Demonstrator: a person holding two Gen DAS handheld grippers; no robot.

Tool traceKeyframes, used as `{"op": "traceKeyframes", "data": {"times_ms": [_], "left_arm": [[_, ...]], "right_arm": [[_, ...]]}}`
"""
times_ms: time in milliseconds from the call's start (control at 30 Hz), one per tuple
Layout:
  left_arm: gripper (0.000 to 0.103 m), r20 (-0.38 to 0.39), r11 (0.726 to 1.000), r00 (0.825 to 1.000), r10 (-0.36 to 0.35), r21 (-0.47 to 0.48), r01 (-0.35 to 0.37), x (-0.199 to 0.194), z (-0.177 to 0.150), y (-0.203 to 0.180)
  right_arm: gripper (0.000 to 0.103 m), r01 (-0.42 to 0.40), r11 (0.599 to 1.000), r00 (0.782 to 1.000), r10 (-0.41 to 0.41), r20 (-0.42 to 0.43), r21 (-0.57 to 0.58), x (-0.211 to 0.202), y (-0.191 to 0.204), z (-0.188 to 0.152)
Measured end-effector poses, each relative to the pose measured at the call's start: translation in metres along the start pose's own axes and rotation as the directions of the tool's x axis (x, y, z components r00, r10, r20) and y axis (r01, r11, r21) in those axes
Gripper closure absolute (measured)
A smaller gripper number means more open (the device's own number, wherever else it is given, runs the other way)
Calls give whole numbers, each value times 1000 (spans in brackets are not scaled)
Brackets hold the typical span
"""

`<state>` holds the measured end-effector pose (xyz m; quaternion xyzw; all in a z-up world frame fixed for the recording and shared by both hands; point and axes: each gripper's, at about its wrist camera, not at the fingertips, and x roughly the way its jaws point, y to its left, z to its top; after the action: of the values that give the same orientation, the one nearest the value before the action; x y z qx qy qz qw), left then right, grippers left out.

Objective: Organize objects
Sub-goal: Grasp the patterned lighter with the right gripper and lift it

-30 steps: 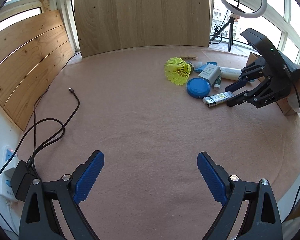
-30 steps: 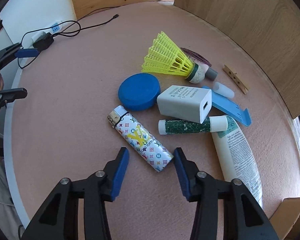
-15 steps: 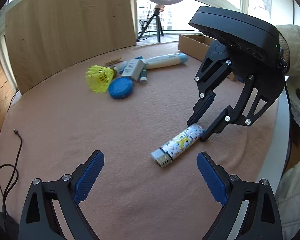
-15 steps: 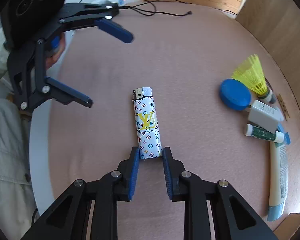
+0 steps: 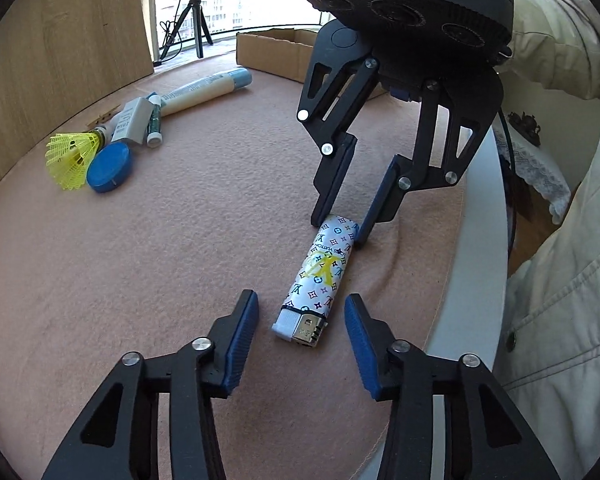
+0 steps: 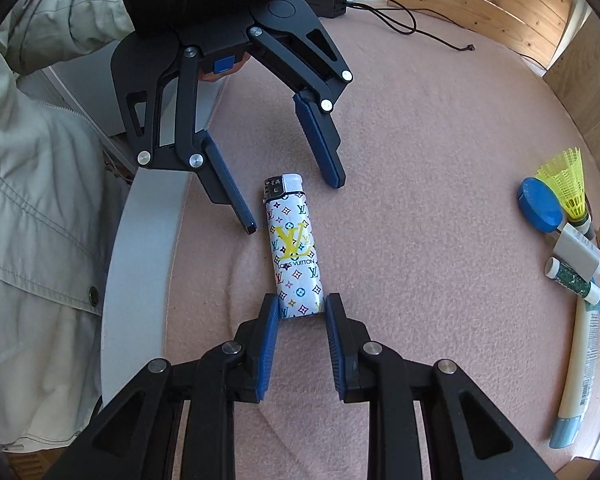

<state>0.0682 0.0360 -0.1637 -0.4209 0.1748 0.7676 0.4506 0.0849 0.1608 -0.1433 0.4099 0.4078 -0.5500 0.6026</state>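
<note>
Lighter (image 6: 294, 250): flat on my table (image 6: 420, 120), base clamped between my right claw's (image 6: 302, 312) pads. My left claw (image 5: 300, 330): jaws just closing, straddling the lighter's metal head, pads not touching it. Beyond both claws: yellow shuttlecock (image 5: 70, 152), blue lid (image 5: 109, 162), tube (image 5: 204, 90).

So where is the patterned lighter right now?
The lighter lies flat on the pink felt mat near the table's front edge, its base clamped in the right gripper, its metal head between the left gripper's open, closing jaws.
</note>
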Motion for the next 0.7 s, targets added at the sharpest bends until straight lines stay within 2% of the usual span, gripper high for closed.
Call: {"op": "traceKeyframes", "data": {"times_ms": [367,533,700], "left_arm": [[71,8,999,1000,30,23,-31,-14,4,-4],[71,26,997,998,54,55,-56,-30,23,-4],[71,39,989,997,72,129,-76,-41,56,-2]], "right_arm": [[82,13,1000,1000,-13,21,-1,-7,1,4],[82,46,999,997,-47,54,10,-26,-2,6],[82,110,994,990,-111,81,18,-52,-9,7]]}}
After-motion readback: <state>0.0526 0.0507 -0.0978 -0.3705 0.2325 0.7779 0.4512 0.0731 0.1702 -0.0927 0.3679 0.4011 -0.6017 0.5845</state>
